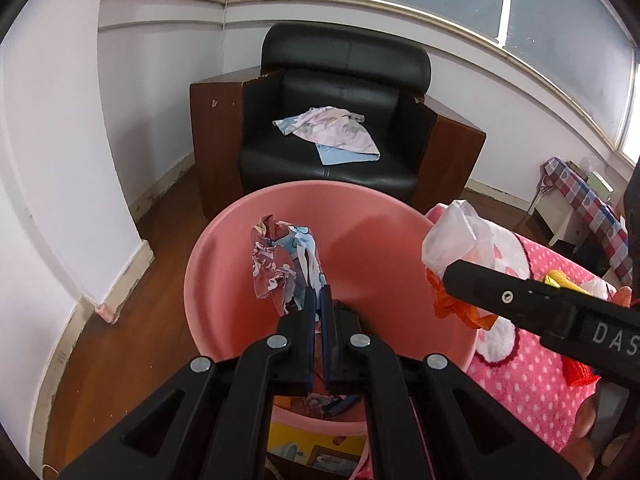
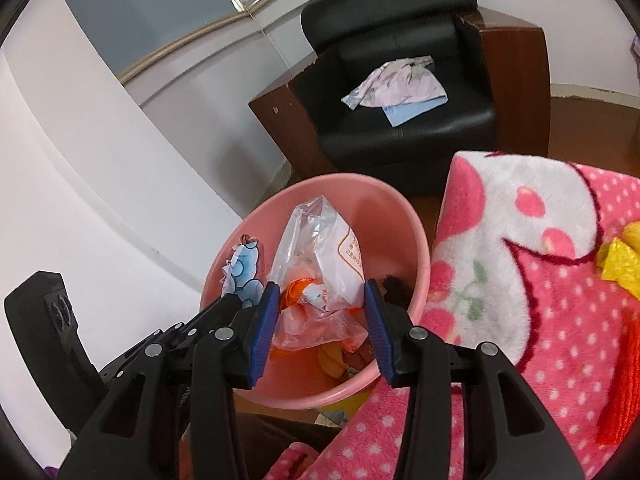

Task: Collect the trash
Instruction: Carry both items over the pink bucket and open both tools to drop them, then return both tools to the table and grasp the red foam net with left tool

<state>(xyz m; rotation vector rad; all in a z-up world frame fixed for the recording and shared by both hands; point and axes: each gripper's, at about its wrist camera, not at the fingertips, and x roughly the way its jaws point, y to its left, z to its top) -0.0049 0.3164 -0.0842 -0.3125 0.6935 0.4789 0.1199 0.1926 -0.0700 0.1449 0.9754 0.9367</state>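
Note:
A pink plastic basin point(image 1: 360, 216) point(image 2: 400, 216) stands on the floor beside the bed. My left gripper point(image 1: 319, 294) is shut on a crumpled printed wrapper point(image 1: 280, 264), held over the basin; the wrapper also shows in the right wrist view point(image 2: 244, 268). My right gripper point(image 2: 320, 292) is open, its blue pads either side of a clear and orange plastic bag point(image 2: 320, 256) over the basin; the pads do not press it. The bag also shows in the left wrist view point(image 1: 456, 236). More wrappers point(image 2: 340, 356) lie in the basin's bottom.
A pink polka-dot blanket point(image 2: 540, 280) covers the bed at right, with a yellow wrapper point(image 2: 618, 264) and a red item point(image 2: 618, 400) on it. A black armchair point(image 1: 340, 120) with cloth point(image 1: 332, 128) stands behind the basin. A white wall is at left.

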